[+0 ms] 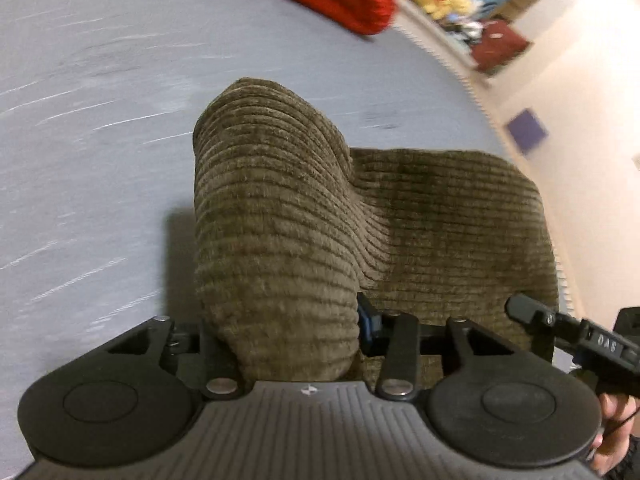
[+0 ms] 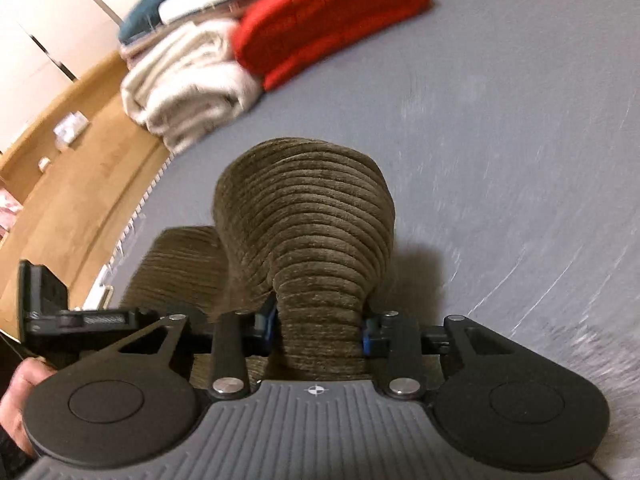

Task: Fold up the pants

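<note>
Both-handed hold, mid-fold. Left claw (image 1: 286,336) is clamped on a bunched edge of the brown corduroy pants (image 1: 440,232); cloth fills the gap between its blue-padded fingers and rises straight ahead of it in a rounded hump. Right claw (image 2: 320,332) likewise pinches a narrower gather of the same pants (image 2: 308,216), which fans upward and forward from the jaws.

Surface below: grey sheet, apparently a bed (image 1: 88,152), streaked by motion blur in both views.

Key relation: from the left claw, the rest of the garment spreads out to its right and ahead, a broad panel lying flat. From the right claw, the flat part shows to its left. So the pants span between the two claws, long axis roughly across from one to the other, corduroy ribs running that same crosswise way. Right claw body is visible just beside the left, at its right edge; the two are near each other.

Beyond the claws, far ahead: red folded blanket (image 2: 332,16), cream folded blanket (image 2: 188,84) beside it near the bed edge.

Judgement: held edge looks lifted and ready to carry forward, away from both claws, over the flat panel. Neither hand is clearly nearer; both need to travel level to keep the fold square.
</note>
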A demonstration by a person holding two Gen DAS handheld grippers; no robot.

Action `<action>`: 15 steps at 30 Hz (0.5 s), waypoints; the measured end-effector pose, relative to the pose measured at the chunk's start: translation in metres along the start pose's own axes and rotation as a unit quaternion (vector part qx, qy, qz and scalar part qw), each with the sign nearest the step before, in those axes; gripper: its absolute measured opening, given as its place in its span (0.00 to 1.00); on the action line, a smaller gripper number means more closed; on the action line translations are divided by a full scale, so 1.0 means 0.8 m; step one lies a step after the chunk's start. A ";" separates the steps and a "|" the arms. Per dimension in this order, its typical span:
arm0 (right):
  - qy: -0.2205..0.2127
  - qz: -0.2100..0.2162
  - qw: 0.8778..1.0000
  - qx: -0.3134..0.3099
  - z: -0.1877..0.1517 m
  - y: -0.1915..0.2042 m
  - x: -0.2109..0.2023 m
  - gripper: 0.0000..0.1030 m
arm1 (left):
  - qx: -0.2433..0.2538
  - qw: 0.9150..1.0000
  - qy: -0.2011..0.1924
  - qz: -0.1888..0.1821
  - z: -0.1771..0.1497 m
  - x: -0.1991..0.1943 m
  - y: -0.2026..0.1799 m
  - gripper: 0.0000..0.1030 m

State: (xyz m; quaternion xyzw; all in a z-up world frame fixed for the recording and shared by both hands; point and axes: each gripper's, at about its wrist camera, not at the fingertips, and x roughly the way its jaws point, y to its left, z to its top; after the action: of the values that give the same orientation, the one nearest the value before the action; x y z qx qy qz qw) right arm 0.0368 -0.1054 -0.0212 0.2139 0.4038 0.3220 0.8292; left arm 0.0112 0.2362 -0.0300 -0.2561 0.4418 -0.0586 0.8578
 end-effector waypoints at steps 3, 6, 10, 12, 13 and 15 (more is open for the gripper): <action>-0.034 -0.014 0.999 -0.018 0.026 -0.020 -0.046 0.37 | 0.046 0.998 -0.022 -0.034 0.007 0.017 -0.054 0.41; -0.065 -0.033 0.997 -0.019 0.053 -0.053 -0.089 0.36 | 0.078 0.994 -0.046 -0.068 0.018 0.033 -0.103 0.41; -0.099 -0.045 0.994 -0.024 0.086 -0.100 -0.143 0.37 | 0.108 0.987 -0.067 -0.102 0.030 0.067 -0.162 0.41; -0.117 -0.056 0.991 -0.045 0.099 -0.115 -0.159 0.37 | 0.111 0.984 -0.073 -0.118 0.035 0.086 -0.181 0.43; -0.129 -0.063 0.988 -0.057 0.107 -0.125 -0.168 0.37 | 0.116 0.984 -0.076 -0.115 0.035 0.095 -0.189 0.48; -0.143 -0.076 0.983 -0.080 0.116 -0.145 -0.169 0.40 | 0.127 0.986 -0.078 -0.070 0.038 0.117 -0.199 0.62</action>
State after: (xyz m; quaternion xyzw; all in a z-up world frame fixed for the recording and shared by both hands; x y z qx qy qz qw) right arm 0.0906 -0.2913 0.0337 0.1594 0.2688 0.2553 0.9150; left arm 0.1116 0.0798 -0.0056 -0.1789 0.3431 -0.1538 0.9092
